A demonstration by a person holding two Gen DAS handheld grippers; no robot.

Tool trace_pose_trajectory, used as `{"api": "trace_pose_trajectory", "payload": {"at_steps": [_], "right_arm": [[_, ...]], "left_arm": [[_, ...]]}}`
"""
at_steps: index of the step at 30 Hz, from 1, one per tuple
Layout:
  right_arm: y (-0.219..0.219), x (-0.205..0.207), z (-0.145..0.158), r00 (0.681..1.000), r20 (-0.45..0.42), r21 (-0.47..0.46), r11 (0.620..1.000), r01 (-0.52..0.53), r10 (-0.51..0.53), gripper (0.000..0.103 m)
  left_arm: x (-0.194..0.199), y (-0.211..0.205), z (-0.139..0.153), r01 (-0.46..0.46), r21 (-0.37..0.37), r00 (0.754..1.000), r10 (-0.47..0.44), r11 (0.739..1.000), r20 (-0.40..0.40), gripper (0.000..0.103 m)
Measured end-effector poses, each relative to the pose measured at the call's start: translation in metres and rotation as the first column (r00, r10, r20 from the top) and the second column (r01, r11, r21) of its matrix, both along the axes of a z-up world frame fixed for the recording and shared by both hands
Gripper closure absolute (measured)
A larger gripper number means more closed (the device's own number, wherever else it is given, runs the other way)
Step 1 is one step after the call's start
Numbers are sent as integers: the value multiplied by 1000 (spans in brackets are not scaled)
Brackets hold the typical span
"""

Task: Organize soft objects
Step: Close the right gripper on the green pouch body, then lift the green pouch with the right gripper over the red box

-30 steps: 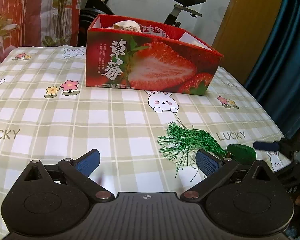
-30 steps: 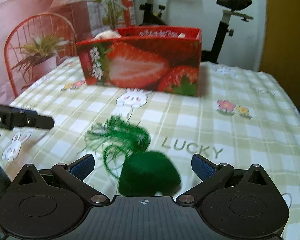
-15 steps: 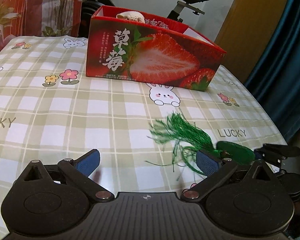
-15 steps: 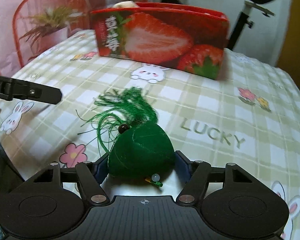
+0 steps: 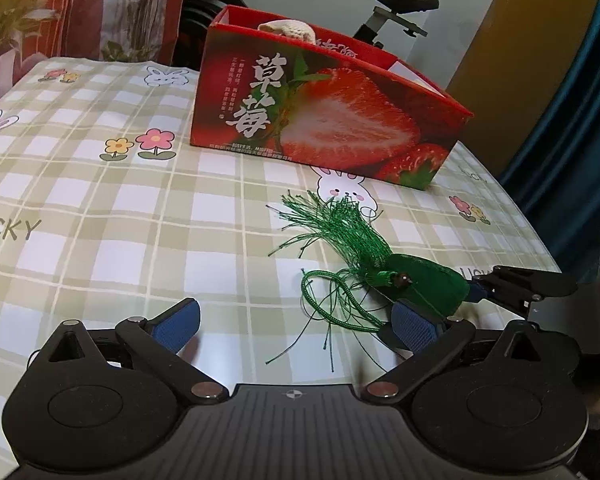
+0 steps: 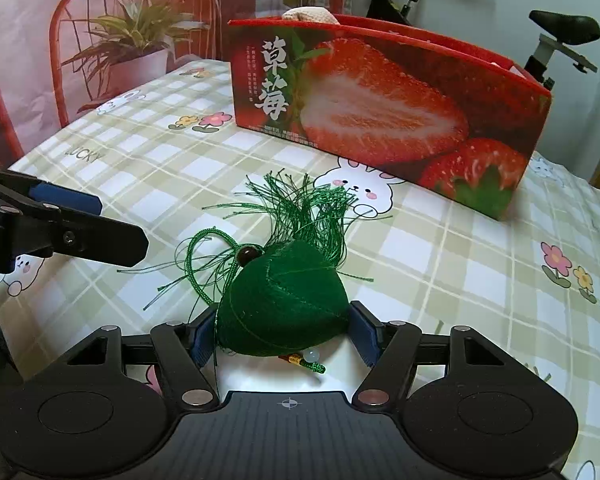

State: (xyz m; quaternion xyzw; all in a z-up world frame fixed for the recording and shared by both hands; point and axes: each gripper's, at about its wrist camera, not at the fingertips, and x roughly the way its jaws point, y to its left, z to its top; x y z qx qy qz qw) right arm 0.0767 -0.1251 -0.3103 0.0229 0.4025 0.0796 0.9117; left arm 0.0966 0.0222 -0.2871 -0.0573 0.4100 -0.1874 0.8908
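- Green stuffed sachet (image 6: 284, 300), tasselled, lower centre of the right wrist view: clamped between the pads of the right hand-held gripper (image 6: 286, 338), low over the checked desk (image 6: 140, 152).
- Left hand-held gripper (image 5: 296, 322): wide, holding nothing.
- Step, judged: pickup made.
- Next calls for a lift over the strawberry box (image 6: 384, 116) rim, upper centre.

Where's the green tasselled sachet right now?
The green sachet sits clamped in the right gripper, low over the checked tablecloth, its tassel pointing toward the strawberry box. In the left wrist view it lies right of the open left gripper.
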Motion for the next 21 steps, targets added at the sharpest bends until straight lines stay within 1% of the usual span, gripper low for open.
{"api": "trace_pose_trajectory", "payload": {"at_steps": [1,2,3,5,15,18,21], "right_arm": [[0,0,0,1000,2,4,1000,4,-4,39],[0,-2,0,1000,4,6,1000,3,-3,36],[1,-3,-1,1000,3,7,1000,-4,4,31],[3,-6,-2,1000,4,2,1000,-16,15,27],[-12,-17,-1,999,15,44,998,46,-47,27],[-17,-20,-2,998,18,53,997,62,-63,27],[-22,-21,-2,997,23,67,995,68,-70,29]], "left_arm": [[1,0,-1,-3,-2,1000,3,1000,-3,0],[1,1,-1,-4,-3,1000,4,1000,-5,0],[0,1,-1,-5,-3,1000,5,1000,-6,0],[1,0,-2,-4,-1,1000,4,1000,-9,0],[9,-6,-4,24,18,999,-24,1000,-36,1],[15,-9,-3,32,8,999,-32,999,-41,2],[20,-13,0,52,-10,998,-53,999,-44,6]]}}
